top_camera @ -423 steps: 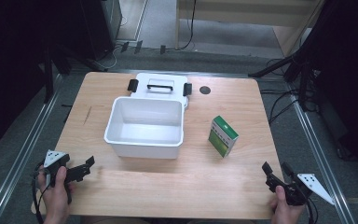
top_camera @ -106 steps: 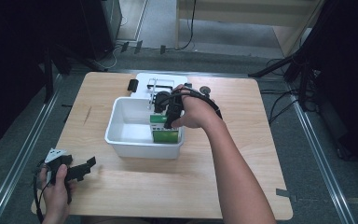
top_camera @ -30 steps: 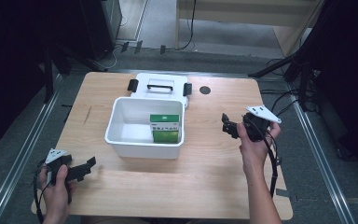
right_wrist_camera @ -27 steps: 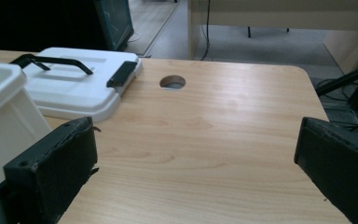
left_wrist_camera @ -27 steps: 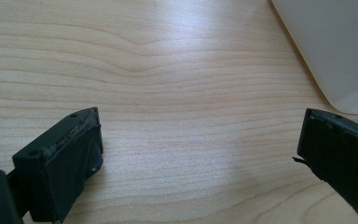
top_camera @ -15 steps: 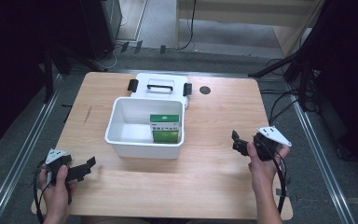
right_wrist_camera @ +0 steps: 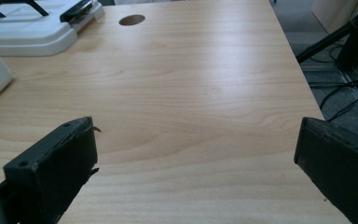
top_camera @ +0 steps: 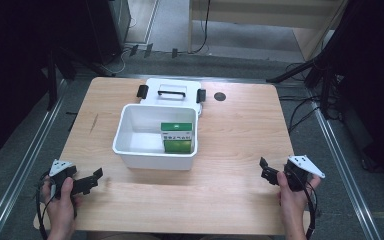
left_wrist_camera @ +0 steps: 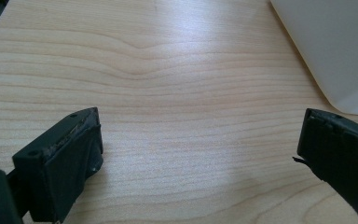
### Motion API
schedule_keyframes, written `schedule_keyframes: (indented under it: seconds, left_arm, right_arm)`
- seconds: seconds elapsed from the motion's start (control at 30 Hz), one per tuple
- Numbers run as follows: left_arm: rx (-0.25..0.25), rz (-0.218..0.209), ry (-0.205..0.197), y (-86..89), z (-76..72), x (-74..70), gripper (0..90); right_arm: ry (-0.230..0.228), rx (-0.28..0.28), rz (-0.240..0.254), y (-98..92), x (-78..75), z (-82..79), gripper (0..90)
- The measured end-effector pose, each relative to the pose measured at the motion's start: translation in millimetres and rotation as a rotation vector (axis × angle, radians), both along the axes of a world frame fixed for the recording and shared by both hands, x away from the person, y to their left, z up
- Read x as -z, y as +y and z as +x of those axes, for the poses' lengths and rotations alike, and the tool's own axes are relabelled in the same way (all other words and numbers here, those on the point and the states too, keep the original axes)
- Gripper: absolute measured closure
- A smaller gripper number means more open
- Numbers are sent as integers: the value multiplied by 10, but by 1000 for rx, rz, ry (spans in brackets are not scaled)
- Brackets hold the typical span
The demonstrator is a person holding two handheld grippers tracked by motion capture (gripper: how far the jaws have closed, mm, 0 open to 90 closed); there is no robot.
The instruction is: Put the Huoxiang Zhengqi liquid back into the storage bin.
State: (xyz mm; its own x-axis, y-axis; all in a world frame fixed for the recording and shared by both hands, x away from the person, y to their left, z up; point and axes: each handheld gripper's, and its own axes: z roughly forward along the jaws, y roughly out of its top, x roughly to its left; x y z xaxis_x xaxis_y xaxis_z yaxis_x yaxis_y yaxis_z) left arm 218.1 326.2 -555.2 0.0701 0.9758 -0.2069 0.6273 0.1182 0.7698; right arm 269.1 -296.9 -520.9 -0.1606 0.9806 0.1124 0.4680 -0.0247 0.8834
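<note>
With both the left tongs [top_camera: 91, 181] and the right tongs [top_camera: 266, 170] resting spread and empty on the bench [top_camera: 240, 130], the green carton [top_camera: 177, 137] is standing well ahead between them inside the white bin [top_camera: 152, 152], where a careless reach risks toppling it or nudging the bin against its lid [top_camera: 170, 92].

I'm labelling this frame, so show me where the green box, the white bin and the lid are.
green box [top_camera: 177, 137], high view, on its front face.
white bin [top_camera: 152, 161], high view, on its near outer wall.
lid [right_wrist_camera: 32, 41], right gripper view, on its top surface.
</note>
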Motion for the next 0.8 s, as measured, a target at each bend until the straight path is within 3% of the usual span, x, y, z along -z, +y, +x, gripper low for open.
schedule_keyframes:
  seconds: [0.43,0.8]
  left_arm:
    - [1,10,-23,-9,-23,-8,10]
    - [-11,17,-44,-14,-46,-16,10]
  right_arm:
    - [30,-1,-13,-167,139,-200,0]
    - [26,-44,-2,-221,194,-326,0]
